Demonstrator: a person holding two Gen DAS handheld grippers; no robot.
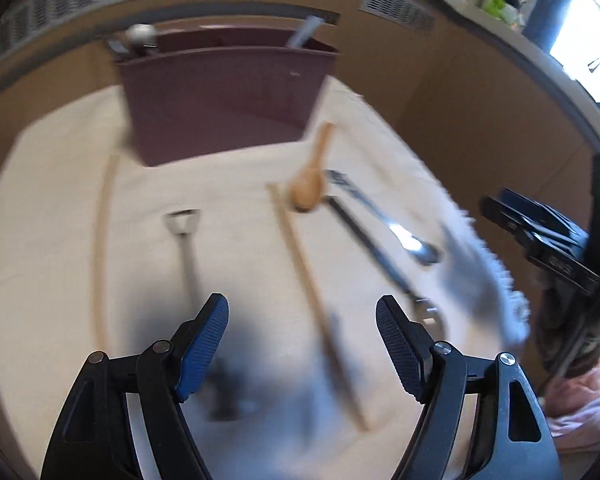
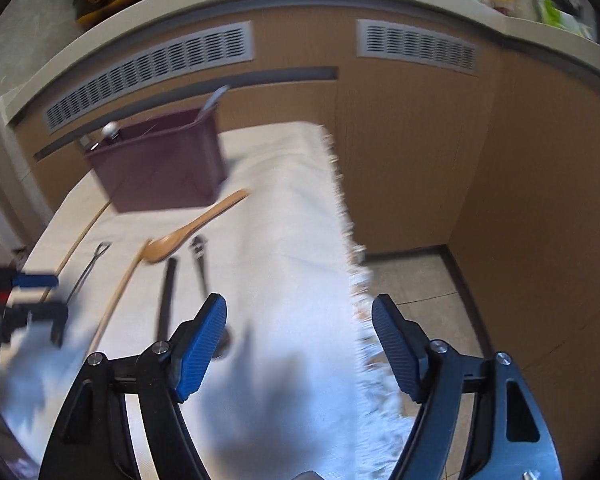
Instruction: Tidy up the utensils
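Left tool [image 1: 302, 344] agape, maroon bin [image 1: 224, 104] holding utensils [image 1: 302, 32]

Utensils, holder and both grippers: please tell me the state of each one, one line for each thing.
left gripper: open, empty, above the cloth.
right gripper: open, empty.
maroon holder: upright, two utensils already standing in it.
wooden spoon: lying flat, bowl toward the camera.
wooden chopstick: lying flat.
metal spoon: lying flat on the cloth.
black-handled utensil: lying flat.
white cloth: spread out, fringed edge hanging.

Utensils [image 1: 312, 220] on cloth [image 1: 236, 184] — holder [image 1: 224, 100] behind them.
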